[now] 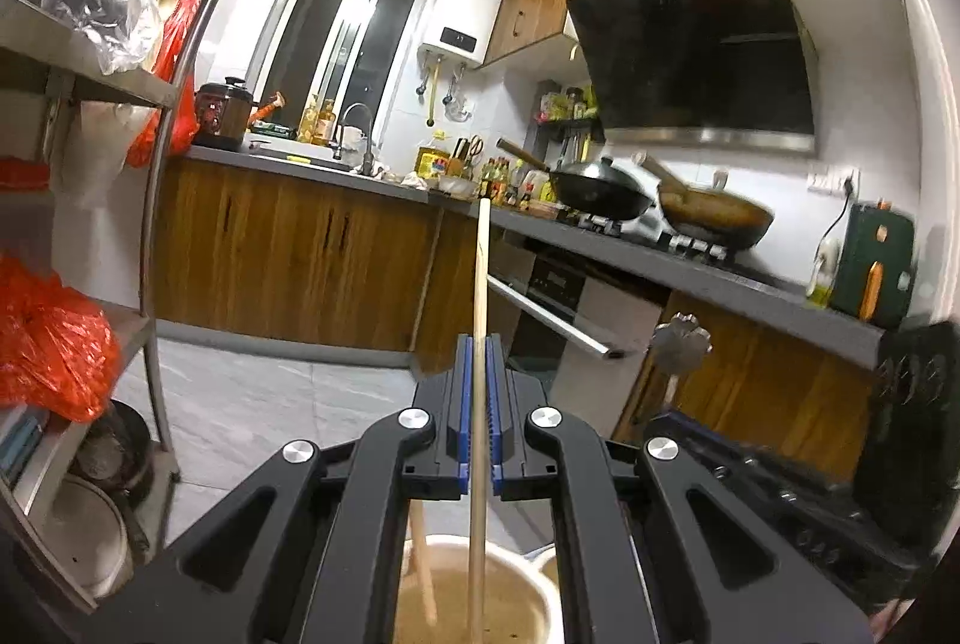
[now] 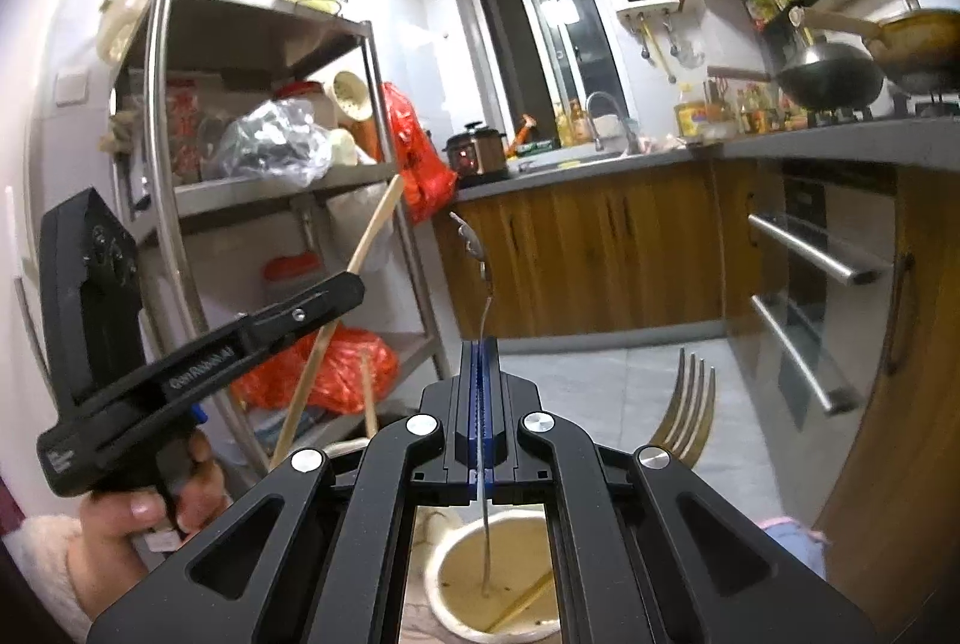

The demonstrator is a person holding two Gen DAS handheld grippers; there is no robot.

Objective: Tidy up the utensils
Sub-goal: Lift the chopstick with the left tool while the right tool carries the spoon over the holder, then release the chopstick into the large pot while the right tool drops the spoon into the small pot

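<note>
Left gripper [image 1: 478, 344]: blue-padded jaws clenched on a wooden chopstick [image 1: 480, 284]. Stick runs upright through the pads; lower end dips into a cream ceramic utensil cup [image 1: 528, 578] directly below, top end stands clear above the fingertips. A second chopstick [image 1: 420, 560] leans inside the same cup, ungripped.

Right gripper [image 2: 479, 344]: jaws pinched tight on the thin metal handle of a spoon [image 2: 474, 245]. Bowl end up, above the fingertips; handle tip hangs down inside the cream cup [image 2: 447, 566] seen beneath the linkage. A loose chopstick [image 2: 522, 605] lies slanted across that cup's bottom. Whether the handle tip touches the cup floor cannot be told.

Just right of the right gripper, a metal fork [image 2: 690, 410] stands tines up, its base hidden behind the gripper body.

Right wrist view, left side: the left gripper from the side, held by a hand [image 2: 150, 506], its chopstick slanting up past the steel rack [image 2: 162, 164].

Further back: steel rack shelves hold red plastic bags [image 1: 54, 338] and a clear bag. Across the tiled floor, wood-fronted cabinets under a grey countertop [image 1: 690, 260]. On the stove, a black wok [image 1: 600, 191] and a second pan beside it. Sink tap, oil bottles, rice cooker [image 1: 225, 113] along the far counter; white water heater [image 1: 459, 20] on the wall by the window.
</note>
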